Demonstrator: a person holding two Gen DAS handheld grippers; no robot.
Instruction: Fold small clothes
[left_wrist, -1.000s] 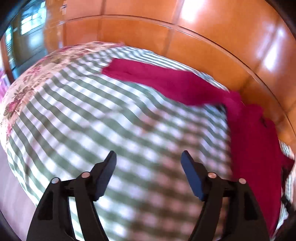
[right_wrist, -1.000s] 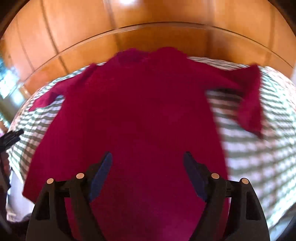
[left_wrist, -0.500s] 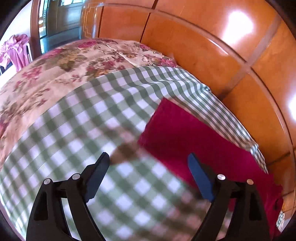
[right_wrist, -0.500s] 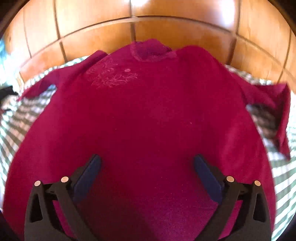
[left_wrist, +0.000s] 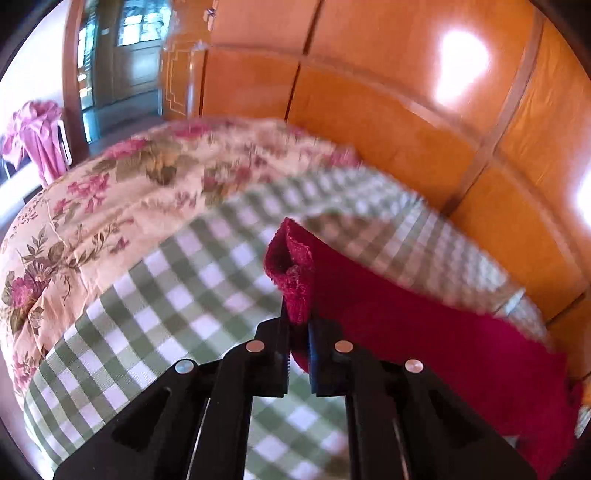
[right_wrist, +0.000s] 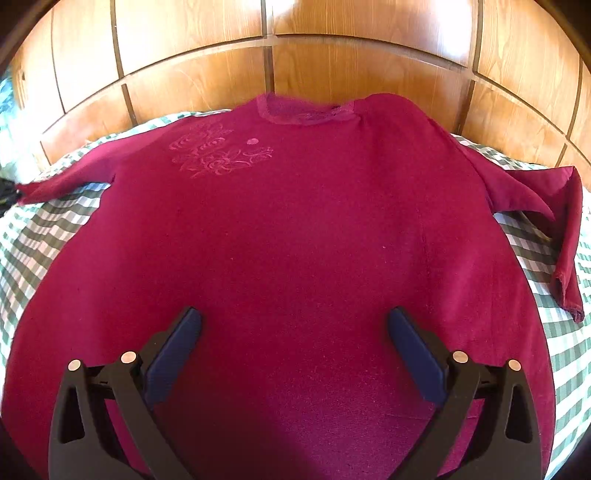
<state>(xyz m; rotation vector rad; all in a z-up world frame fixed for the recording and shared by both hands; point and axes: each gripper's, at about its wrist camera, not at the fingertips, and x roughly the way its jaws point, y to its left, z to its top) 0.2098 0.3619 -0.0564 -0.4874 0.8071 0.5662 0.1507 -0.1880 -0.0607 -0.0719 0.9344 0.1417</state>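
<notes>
A dark red long-sleeved top lies flat, front up, on a green-and-white checked cloth, collar toward the wooden panel. Its left sleeve stretches out over the checks. My left gripper is shut on that sleeve's cuff, which bunches up between the pads. The same gripper shows as a dark tip at the sleeve end in the right wrist view. My right gripper stands wide open just above the top's lower body, nothing between its fingers. The right sleeve lies bent back on itself.
A glossy wooden panelled wall rises right behind the bed. A floral bedspread lies beyond the checked cloth on the left. A pink garment hangs near a doorway far left.
My left gripper travelled along the sleeve to its cuff and shut on it. My right gripper opened wider and sank closer to the top's body.
</notes>
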